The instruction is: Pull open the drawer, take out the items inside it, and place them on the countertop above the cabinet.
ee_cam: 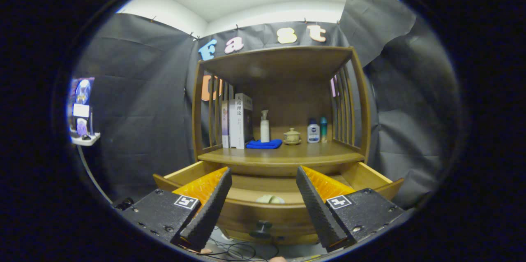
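Hovering wide open, empty, the tongs [263, 179] face the pulled-out drawer [263, 208].

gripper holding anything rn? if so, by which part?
Nothing held. The gripper is open, fingers spread with a free gap, in front of the open drawer; its knob and a pale item inside are untouched.

- books [237, 121] stand upright at the shelf's left side, against the slatted end
- white pump bottle [265, 126] stands behind a folded blue cloth [264, 144], just right of the books
- small lidded cup [292, 136] sits on a saucer near the shelf's middle
- two small bottles [317, 131] stand together toward the shelf's right side
- cables [238, 249] lie on the floor
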`<action>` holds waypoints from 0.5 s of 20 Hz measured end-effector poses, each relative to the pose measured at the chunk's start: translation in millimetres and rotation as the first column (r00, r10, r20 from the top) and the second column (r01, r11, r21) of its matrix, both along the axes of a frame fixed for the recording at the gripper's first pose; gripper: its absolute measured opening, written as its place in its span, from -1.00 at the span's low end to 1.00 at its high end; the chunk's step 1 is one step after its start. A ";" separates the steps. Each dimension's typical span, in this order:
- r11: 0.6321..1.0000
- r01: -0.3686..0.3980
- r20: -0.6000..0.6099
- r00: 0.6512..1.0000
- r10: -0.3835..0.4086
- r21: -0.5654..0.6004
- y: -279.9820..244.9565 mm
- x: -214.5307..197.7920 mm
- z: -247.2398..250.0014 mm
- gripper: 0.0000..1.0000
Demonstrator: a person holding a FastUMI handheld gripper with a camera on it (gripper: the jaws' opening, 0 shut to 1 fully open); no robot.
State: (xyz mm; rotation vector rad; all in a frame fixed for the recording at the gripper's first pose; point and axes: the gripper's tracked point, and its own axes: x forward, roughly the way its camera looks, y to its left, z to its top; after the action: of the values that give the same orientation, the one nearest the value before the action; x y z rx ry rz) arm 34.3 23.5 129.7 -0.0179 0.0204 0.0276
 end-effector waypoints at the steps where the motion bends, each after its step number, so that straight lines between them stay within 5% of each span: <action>1: 1.000 -0.004 -0.064 0.998 0.004 0.001 0.8 11.4 2.5 0.96; 4: 0.999 0.008 -0.276 0.961 -0.018 -0.036 -0.7 51.1 -10.9 0.94; 7: 0.999 0.004 -0.554 0.832 -0.022 -0.034 2.1 75.8 -59.7 0.92; 10: 0.999 0.038 -0.698 0.716 -0.029 -0.003 4.1 88.6 -90.5 0.88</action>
State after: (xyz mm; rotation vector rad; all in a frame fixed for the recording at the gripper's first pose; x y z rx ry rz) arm 122.9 27.6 39.2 0.0057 0.7925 -0.0040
